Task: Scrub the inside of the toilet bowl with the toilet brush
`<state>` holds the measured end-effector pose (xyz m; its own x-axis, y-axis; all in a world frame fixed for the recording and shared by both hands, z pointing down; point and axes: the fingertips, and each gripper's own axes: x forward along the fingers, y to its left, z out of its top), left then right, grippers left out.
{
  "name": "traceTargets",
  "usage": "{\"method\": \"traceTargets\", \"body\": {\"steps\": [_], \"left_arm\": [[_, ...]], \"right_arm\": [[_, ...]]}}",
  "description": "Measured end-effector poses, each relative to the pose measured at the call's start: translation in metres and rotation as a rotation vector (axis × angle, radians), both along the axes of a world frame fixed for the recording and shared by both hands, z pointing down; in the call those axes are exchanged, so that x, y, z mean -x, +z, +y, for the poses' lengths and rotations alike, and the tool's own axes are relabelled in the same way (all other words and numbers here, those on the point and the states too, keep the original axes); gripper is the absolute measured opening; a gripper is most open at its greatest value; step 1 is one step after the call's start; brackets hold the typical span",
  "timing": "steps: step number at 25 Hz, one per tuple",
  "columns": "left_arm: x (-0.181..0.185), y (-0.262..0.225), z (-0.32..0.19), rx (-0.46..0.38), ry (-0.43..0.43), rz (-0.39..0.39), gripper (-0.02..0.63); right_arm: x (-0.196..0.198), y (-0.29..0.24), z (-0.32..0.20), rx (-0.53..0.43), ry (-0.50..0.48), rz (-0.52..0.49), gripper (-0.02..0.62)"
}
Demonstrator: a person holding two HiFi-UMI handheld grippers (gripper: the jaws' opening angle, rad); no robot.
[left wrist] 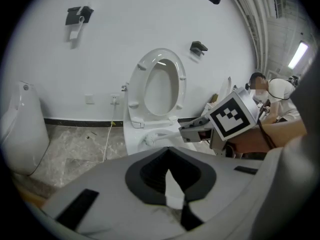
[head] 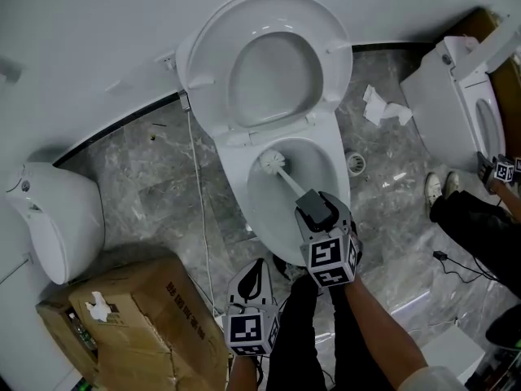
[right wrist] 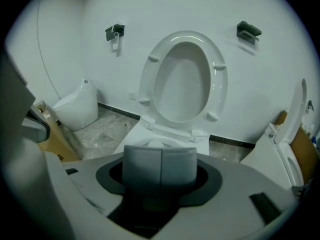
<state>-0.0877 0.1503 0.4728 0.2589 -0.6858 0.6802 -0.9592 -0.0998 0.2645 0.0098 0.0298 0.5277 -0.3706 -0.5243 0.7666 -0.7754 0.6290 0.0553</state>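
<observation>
Two claws are in your hands, and only one has work in it. Your right claw (head: 312, 204) is clamped on the handle of the toilet brush (head: 286, 176). The handle runs straight ahead of that claw and down into the toilet bowl (head: 335, 165). The bristle head (head: 271, 160) is at the far end of the handle, inside the bowl near its back wall. You cannot tell whether the bristles touch the porcelain. Beyond the head, farther from the claw, the seat (head: 269, 19) is tipped up against the wall.

Your left claw (head: 257, 269) is closed with nothing in it. It hangs behind and to the left of the right claw, outside the bowl's front rim and over the floor (head: 163, 186).

A cardboard box (head: 142, 316) sits on the floor just left of the left claw. Well off to the right of the right claw stands a second toilet (head: 440, 96), and crumpled paper (head: 383, 108) lies on the floor near it.
</observation>
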Motion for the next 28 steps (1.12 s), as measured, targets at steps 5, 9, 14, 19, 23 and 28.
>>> {"method": "traceTargets", "body": {"steps": [5,9,14,19,23,28], "left_arm": [[-0.004,0.003,-0.005,0.002,0.021,-0.002,0.026],[-0.010,0.003,-0.006,0.002,0.022,0.002,0.026],[-0.024,0.003,-0.008,-0.002,0.045,0.008,0.026],[-0.029,0.002,-0.010,-0.007,0.055,0.011,0.026],[-0.036,0.002,-0.008,-0.013,0.066,-0.001,0.026],[-0.041,-0.002,-0.011,-0.029,0.076,-0.007,0.026]], "right_arm": [[-0.024,-0.001,-0.018,-0.027,0.030,0.059,0.262],[-0.054,0.003,-0.024,-0.019,0.086,0.083,0.264],[-0.085,0.002,-0.017,-0.012,0.092,0.135,0.265],[-0.107,0.003,-0.002,-0.001,0.095,0.155,0.267],[-0.121,0.003,0.011,0.022,0.093,0.155,0.267],[-0.139,0.003,0.026,0.061,0.117,0.169,0.267]]}}
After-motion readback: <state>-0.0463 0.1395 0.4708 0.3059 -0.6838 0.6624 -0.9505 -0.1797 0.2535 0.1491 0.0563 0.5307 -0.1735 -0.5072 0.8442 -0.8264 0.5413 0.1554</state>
